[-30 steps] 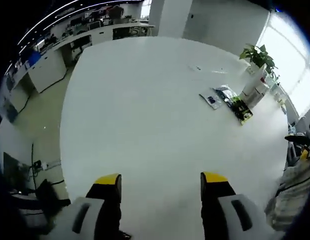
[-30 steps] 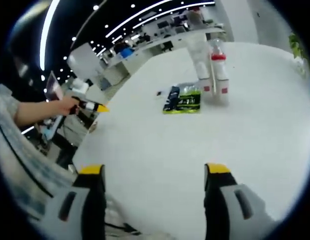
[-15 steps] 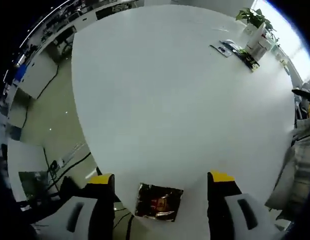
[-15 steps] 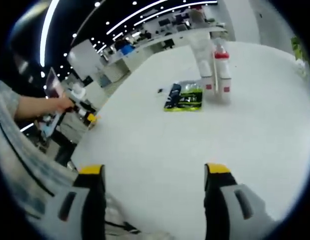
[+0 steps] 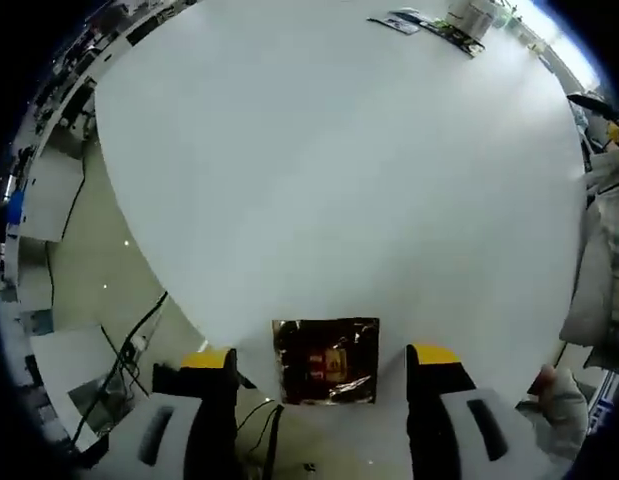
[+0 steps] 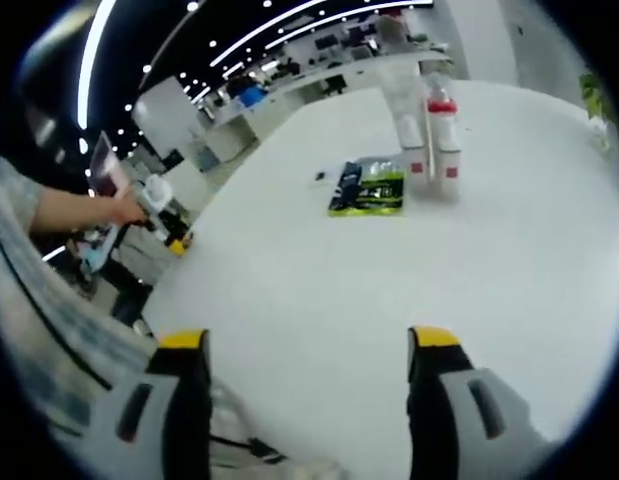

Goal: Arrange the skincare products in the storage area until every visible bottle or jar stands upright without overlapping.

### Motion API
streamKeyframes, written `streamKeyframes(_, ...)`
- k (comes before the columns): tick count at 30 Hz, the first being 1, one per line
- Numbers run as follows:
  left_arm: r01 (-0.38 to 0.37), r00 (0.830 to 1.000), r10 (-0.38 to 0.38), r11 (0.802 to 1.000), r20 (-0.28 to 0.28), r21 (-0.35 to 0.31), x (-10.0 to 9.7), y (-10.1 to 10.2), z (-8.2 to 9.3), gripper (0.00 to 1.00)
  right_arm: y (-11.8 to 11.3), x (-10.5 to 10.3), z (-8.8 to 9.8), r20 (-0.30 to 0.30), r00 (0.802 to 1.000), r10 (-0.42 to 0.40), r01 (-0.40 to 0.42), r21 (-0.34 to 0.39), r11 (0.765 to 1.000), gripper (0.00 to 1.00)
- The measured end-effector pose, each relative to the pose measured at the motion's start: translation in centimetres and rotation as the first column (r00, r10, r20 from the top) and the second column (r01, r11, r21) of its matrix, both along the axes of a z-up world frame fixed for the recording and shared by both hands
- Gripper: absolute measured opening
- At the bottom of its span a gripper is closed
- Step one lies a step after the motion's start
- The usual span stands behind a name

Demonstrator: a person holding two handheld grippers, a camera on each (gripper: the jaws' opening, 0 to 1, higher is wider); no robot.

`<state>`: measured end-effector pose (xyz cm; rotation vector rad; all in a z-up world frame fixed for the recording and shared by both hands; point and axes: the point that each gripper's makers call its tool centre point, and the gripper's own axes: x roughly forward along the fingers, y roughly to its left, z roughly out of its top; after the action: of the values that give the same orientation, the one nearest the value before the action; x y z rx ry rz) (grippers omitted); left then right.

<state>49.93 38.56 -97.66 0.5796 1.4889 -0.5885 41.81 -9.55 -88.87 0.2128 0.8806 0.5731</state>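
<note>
White tabletop [image 5: 319, 180] is spreading across the left gripper view, and the left hand-held gripper [image 5: 322, 362] is hanging above its near edge at the bottom of the frame, yellow-tipped jaws standing well apart and gripping nothing. Between those jaws, low in the frame, a dark foil sachet [image 5: 326, 360] with red print is lying flat near the tabletop's edge. At the upper right of that view, a green-and-black packet [image 5: 452, 33] and a small dark packet [image 5: 396, 22] are lying beside pale bottles too small to make out.

In the right gripper view the right hand-held gripper [image 6: 309, 345] is also pointing over the tabletop [image 6: 389, 290] with its jaws spread wide and empty. Above centre, the green-and-black packet [image 6: 378, 191] is lying flat with the small dark packet [image 6: 346, 186] touching its left side. Just behind them a red-capped bottle [image 6: 444, 137] and a clear bottle [image 6: 406, 125] are standing upright, close together. At the left edge, a person's hand [image 6: 119, 208] is gripping the left hand-held gripper [image 6: 176, 242].
</note>
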Motion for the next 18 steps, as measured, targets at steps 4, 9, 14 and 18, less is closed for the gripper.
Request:
streamKeyframes(4,-0.016,1.000,0.016,1.000,0.009,-0.007,0.2,0.2,0.0,0.68,-0.2,-0.2,-0.1,-0.004,1.000,-0.007,0.007,-0.002,1.000,0.78)
streamKeyframes(9,-0.003,1.000,0.003,1.000,0.011,-0.013,-0.1,-0.1,0.1,0.61,-0.1,-0.2,-0.2,-0.011,1.000,-0.025,0.025,0.014,1.000,0.78)
streamKeyframes(14,0.004,1.000,-0.003,1.000,0.022,-0.023,0.0,-0.2,0.8,0.38,0.2,-0.2,-0.2,-0.010,1.000,-0.017,0.017,0.019,1.000,0.78)
streamKeyframes(18,-0.009,1.000,0.009,1.000,0.024,-0.022,-0.2,-0.3,1.1,0.38,0.3,-0.3,-0.3,-0.012,1.000,-0.011,0.011,0.022,1.000,0.78)
